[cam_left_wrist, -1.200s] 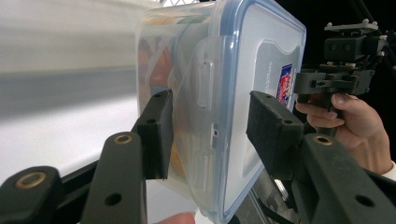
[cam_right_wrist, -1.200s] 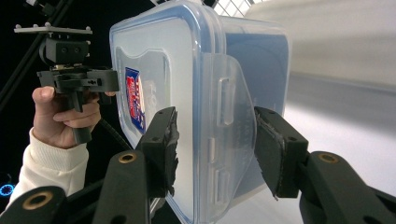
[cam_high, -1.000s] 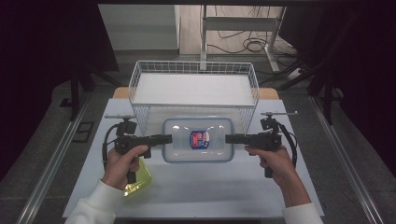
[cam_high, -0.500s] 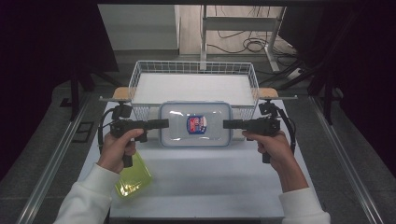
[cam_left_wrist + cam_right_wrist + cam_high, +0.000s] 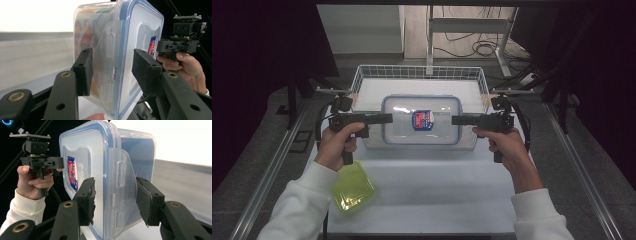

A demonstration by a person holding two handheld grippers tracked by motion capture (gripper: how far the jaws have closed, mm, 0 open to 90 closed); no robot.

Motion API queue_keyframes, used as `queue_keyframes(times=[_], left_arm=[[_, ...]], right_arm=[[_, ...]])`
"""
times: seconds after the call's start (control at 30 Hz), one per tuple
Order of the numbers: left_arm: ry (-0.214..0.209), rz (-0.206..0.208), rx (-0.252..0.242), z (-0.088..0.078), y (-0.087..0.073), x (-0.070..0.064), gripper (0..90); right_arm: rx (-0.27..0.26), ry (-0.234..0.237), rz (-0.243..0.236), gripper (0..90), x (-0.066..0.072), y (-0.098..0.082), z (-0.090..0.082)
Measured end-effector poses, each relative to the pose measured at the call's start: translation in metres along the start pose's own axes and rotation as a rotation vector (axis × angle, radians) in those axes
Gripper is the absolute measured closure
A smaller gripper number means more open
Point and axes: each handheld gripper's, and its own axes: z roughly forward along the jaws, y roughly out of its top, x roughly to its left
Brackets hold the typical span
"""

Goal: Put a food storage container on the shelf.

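two grippers carried a lidded container over the basket

the left gripper (image 5: 384, 118), at 9 o'clock, and the right gripper (image 5: 458, 120), at 3 o'clock, each clamped half-wide on an end of the clear container (image 5: 422, 120) above the wire basket (image 5: 419, 73); uneven lifting could have tilted it and slipped a smooth latch flap free.

Wire basket (image 5: 362, 82) sits at the far end of my white table (image 5: 437, 195), long side across it; white mesh walls, pale floor inside. Yellow-green translucent lid (image 5: 353, 191) lies flat on the table near its close left corner, well apart from the basket. Metal rails (image 5: 267, 175) run along both sides of the table. Beyond the basket, grey floor with a tangle of black cables (image 5: 477, 47) and a metal stand's legs (image 5: 462, 27).
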Motion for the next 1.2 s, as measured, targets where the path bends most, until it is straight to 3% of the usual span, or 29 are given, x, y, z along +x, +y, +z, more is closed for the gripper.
queue_keyframes(times=[0.43,0.83,1.0,1.2], left_arm=[[-0.013,0.001,-0.009,0.003,0.044,0.006,52.2],[-0.019,-0.015,-0.019,0.013,0.084,0.033,52.2],[-0.023,-0.040,-0.005,0.023,0.090,0.046,52.0],[-0.014,-0.042,-0.001,0.027,0.096,0.052,52.1]], right_arm=[[-0.011,0.001,0.005,51.4,-0.004,0.038,0.003],[-0.011,-0.009,0.007,51.4,-0.021,0.081,0.024],[0.004,-0.027,0.013,51.1,-0.032,0.096,0.032],[0.008,-0.024,0.035,50.6,-0.041,0.099,0.039]])
